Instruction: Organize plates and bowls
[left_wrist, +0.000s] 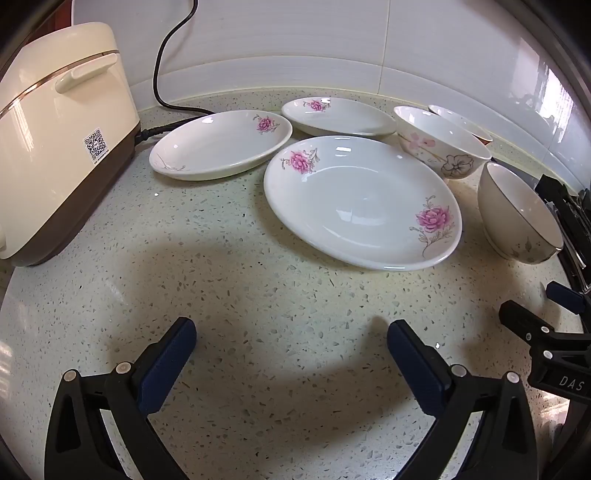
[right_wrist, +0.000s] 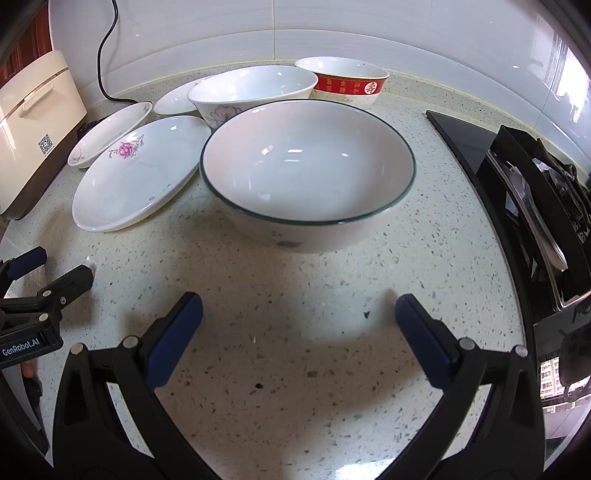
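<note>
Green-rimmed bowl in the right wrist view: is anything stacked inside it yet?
No, the green-rimmed bowl is empty, showing only its bare white inside, and it stands alone on the countertop.

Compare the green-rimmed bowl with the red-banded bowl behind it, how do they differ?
The green-rimmed bowl has a thin dark green line round its lip; the red-banded bowl wears a broad red band with pale characters on its outer wall. The green-rimmed bowl stands nearest the right gripper and looks larger in this view; the red-banded bowl stands back by the tiled wall, partly hidden behind the flowered bowl. Both are white inside, upright and empty.
</note>
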